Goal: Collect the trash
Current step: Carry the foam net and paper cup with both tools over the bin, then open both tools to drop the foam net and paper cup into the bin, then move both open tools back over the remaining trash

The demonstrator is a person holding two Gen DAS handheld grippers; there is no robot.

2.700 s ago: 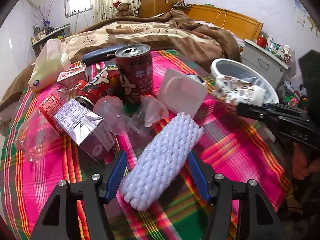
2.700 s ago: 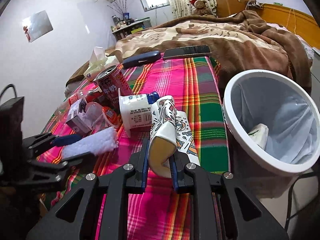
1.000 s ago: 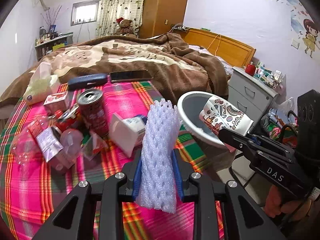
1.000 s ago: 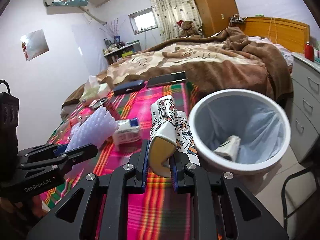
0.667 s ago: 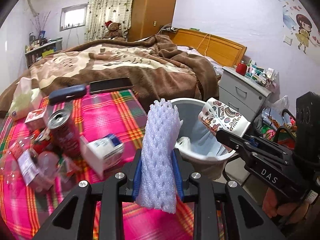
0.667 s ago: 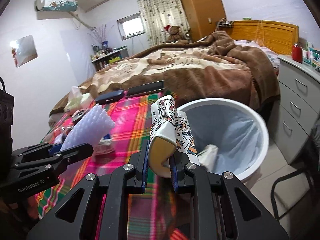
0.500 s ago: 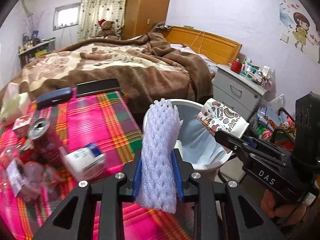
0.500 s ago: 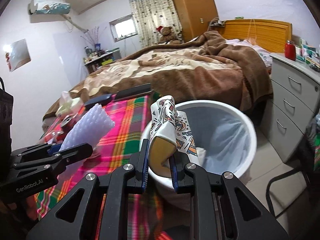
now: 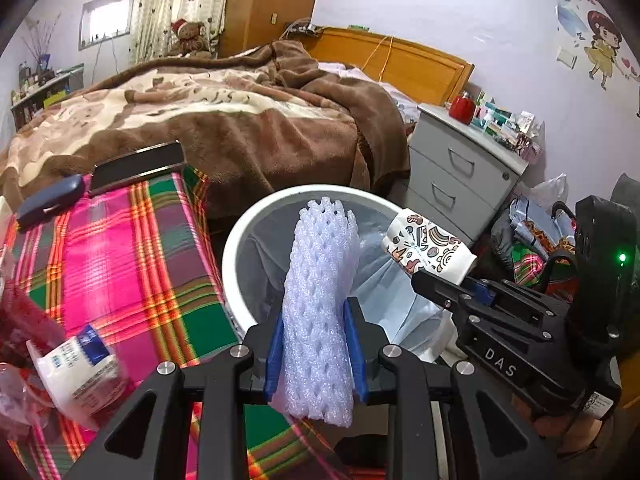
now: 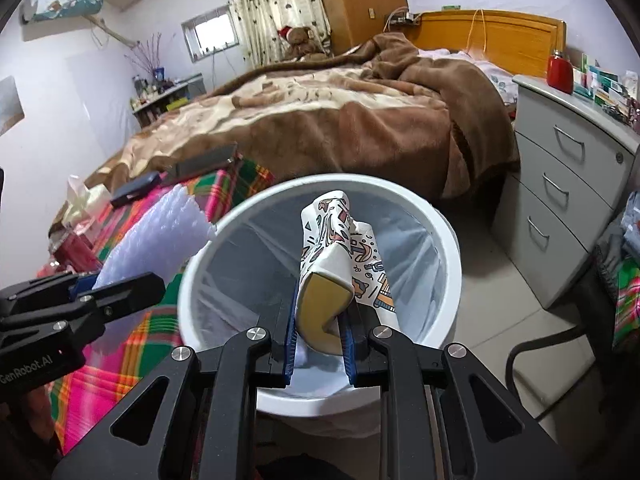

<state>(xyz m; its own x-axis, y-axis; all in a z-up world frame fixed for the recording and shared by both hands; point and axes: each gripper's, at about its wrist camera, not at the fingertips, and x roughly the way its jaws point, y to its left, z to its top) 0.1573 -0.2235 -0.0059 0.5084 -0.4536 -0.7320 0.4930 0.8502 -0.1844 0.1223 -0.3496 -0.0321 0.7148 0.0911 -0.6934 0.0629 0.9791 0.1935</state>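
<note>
Both loads have travelled from the plaid table to the round white plastic-lined bin [image 10: 448,236]: left gripper [image 9: 316,354] clamping white foam fruit netting [image 9: 320,300], right gripper [image 10: 320,340] pinching the crushed patterned paper cup [image 10: 332,256], release pending.

Left claw [image 9: 316,356] grips foam net [image 9: 318,312] before white bin [image 9: 236,240]; right claw [image 9: 444,280] holds cup [image 9: 428,246].

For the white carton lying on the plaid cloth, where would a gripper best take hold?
Grip the white carton across its flat side walls, coming from above: it lies tipped on the plaid cloth, its open end facing left, with other trash crowding that side.
</note>
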